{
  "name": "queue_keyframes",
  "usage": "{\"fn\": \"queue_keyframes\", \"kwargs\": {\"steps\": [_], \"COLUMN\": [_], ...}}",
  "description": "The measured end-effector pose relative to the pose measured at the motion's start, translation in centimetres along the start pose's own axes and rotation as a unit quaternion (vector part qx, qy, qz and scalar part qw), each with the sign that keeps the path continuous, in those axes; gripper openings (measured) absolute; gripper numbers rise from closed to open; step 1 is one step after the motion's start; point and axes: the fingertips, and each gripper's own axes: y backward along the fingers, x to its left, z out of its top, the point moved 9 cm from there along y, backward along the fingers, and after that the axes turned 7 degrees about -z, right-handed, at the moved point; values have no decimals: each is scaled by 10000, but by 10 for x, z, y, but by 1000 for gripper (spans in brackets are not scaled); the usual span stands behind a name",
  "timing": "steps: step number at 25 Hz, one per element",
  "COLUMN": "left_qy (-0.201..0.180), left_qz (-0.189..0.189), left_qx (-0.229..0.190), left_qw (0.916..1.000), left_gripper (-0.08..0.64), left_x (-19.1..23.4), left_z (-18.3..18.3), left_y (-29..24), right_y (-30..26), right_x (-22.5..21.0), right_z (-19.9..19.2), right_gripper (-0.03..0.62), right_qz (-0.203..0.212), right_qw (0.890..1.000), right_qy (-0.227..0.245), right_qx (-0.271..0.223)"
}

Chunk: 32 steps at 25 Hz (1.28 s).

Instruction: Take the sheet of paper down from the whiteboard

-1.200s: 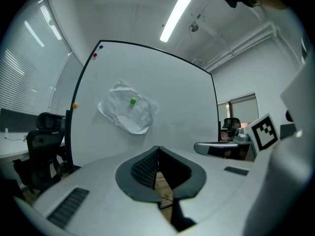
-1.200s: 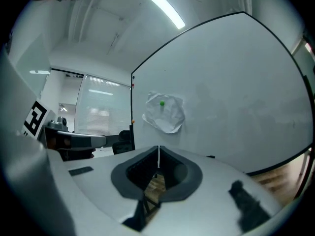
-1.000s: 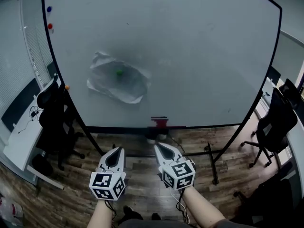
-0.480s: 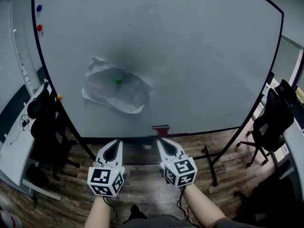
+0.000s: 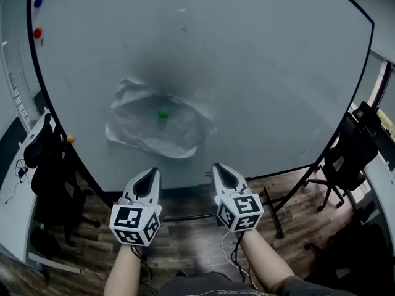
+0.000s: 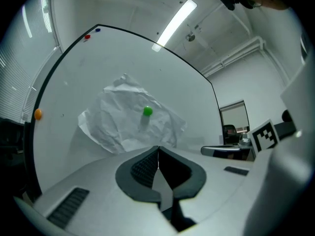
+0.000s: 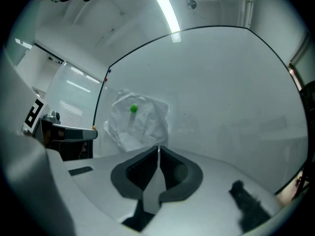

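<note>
A crumpled white sheet of paper (image 5: 154, 128) hangs on the whiteboard (image 5: 259, 73), pinned by a green magnet (image 5: 163, 113). In the head view my left gripper (image 5: 150, 172) and right gripper (image 5: 218, 168) are side by side below the sheet, both short of the board. Both are shut with nothing between the jaws. The left gripper view shows the paper (image 6: 129, 122) and green magnet (image 6: 147, 111) straight ahead above the shut left gripper (image 6: 158, 147). In the right gripper view the paper (image 7: 135, 122) lies up and left of the shut right gripper (image 7: 158, 148).
Blue (image 5: 38, 2) and red (image 5: 37, 32) magnets sit at the board's top left, an orange one (image 5: 70, 139) on its left frame. Black office chairs stand at the left (image 5: 43, 165) and right (image 5: 349, 159). The board's stand legs (image 5: 271, 211) rest on a wooden floor.
Both grippers have moved forward and up toward the whiteboard. The paper now looks larger and nearer, and the board's bottom rail with its red eraser has gone from view.
</note>
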Motion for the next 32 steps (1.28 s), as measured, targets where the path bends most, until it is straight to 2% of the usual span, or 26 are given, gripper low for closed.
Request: {"fn": "queue_keyframes", "kwargs": {"steps": [3,8,14,16,19,23,27,32], "left_qy": [7,-355,-323,-343,-386,-455,-535,-601], "left_qz": [-179,-359,-571,-591,-491,-192,82,308], "left_qx": [-85,-155,-261,-259,-273,-306,-340,-331], "left_qw": [9998,9986,9975,9973,9977,9983,9980,9972], "left_gripper": [14,14,14,14,14,14,14,14], "left_x": [12,26,33,33,34,32,26,24], "left_z": [4,11,11,11,12,18,24,29], "left_y": [-8,-23,-34,-37,-42,-48,-57,-64], "right_y": [-11,-26,-32,-36,-44,-56,-67,-78], "right_x": [3,9,5,2,-2,-3,-7,-14], "right_z": [4,12,20,22,25,34,44,56], "right_gripper": [25,25,31,56,92,120,124,123], "right_qz": [-119,-268,-450,-432,-328,16,283,420], "right_qw": [9999,9992,9978,9979,9982,9982,9967,9948], "right_qy": [-41,-101,-107,-56,-30,58,142,111], "right_qx": [-80,-295,-482,-474,-504,-593,-741,-924]}}
